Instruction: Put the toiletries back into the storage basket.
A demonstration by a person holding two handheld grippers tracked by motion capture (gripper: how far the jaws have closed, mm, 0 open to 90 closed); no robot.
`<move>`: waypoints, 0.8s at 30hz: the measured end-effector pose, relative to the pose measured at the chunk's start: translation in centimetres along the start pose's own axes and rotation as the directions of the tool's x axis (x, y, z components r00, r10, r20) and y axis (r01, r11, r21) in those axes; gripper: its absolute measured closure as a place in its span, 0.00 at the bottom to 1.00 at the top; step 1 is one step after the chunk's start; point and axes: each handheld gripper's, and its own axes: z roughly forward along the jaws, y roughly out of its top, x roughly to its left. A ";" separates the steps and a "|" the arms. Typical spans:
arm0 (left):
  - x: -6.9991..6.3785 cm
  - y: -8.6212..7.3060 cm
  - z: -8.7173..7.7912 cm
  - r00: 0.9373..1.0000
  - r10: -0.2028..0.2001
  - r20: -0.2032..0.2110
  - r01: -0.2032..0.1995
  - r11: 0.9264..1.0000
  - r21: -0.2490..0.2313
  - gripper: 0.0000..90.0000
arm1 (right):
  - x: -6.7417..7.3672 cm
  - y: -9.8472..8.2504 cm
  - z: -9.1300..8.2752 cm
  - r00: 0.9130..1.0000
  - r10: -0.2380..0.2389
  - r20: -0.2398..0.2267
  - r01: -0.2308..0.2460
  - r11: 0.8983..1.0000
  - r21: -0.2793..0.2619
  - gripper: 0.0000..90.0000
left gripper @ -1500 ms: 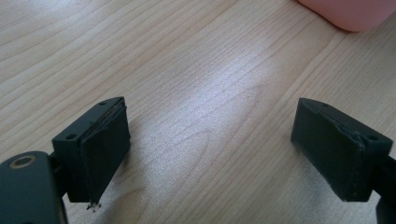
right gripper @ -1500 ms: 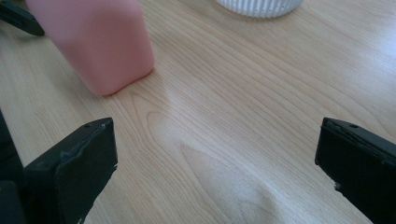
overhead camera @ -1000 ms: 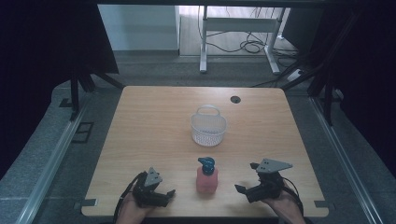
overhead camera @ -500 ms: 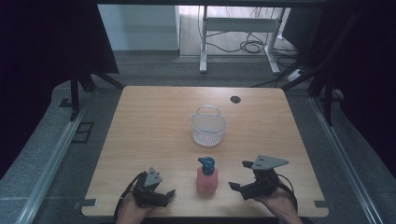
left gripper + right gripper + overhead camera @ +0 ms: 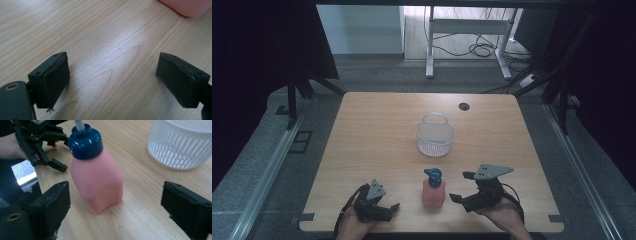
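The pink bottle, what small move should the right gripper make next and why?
Probably ease the right gripper forward until its open jaws straddle the pink bottle, then close. The bottle stands upright on the table, between the jaws' lines but not yet touched. The left gripper rests open and apart from it, and the basket stands farther back.

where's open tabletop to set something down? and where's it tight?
Open: the left half of the table, from the white basket out to the left edge; also the far strip behind the basket, apart from the dark grommet. Tight: the near edge, where the pink bottle stands between the left gripper and the right gripper.
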 end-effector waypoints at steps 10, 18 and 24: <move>0.0 0.0 0.0 1.000 -0.002 0.000 0.002 1.000 -0.002 0.13 | 0.5 1.4 0.5 0.999 -0.023 -0.043 0.022 1.000 -0.014 0.20; 0.0 0.0 0.0 1.000 0.001 0.000 -0.001 1.000 0.001 0.13 | 1.0 2.2 1.1 0.997 -0.044 -0.062 0.043 0.999 -0.011 0.30; 0.0 0.0 0.0 1.000 0.003 0.000 -0.003 1.000 0.002 0.13 | 1.3 3.0 1.7 0.995 -0.057 -0.077 0.056 0.998 -0.024 0.39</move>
